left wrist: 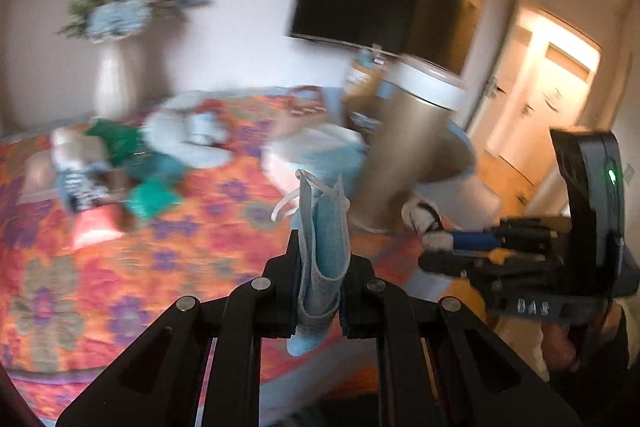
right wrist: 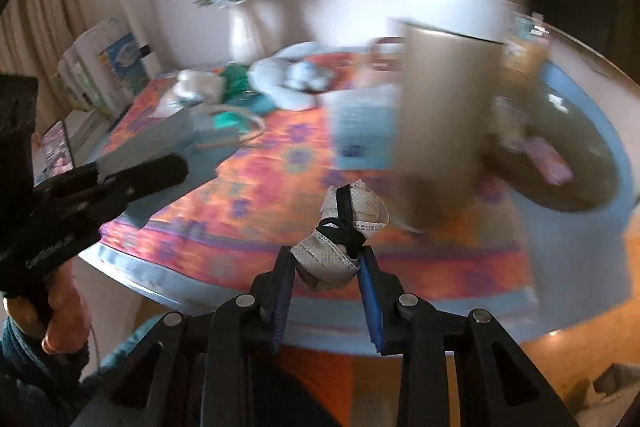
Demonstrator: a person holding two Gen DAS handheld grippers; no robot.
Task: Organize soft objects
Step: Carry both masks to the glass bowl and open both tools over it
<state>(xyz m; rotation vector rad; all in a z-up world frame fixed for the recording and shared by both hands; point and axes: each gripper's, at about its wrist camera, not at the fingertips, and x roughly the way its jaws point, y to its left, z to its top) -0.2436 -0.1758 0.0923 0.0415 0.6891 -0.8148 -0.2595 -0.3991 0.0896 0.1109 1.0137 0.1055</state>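
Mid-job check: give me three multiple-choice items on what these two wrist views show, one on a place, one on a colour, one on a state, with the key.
1. Where does the tall bin stand?
A. on the floor by the door
B. on the table with the flowered cloth
C. on a chair

2. What colour is the face mask in the left hand-held gripper?
A. light blue
B. red
C. black

3. How is the right hand-held gripper?
A. wide open and empty
B. out of both views
C. closed on a white mask with black straps

Key: 1 B, the bin's base sits on the cloth in both views. 2 A, the pleated fabric between the fingers is pale blue. 3 C, the blue pads press the crumpled white mask from both sides.
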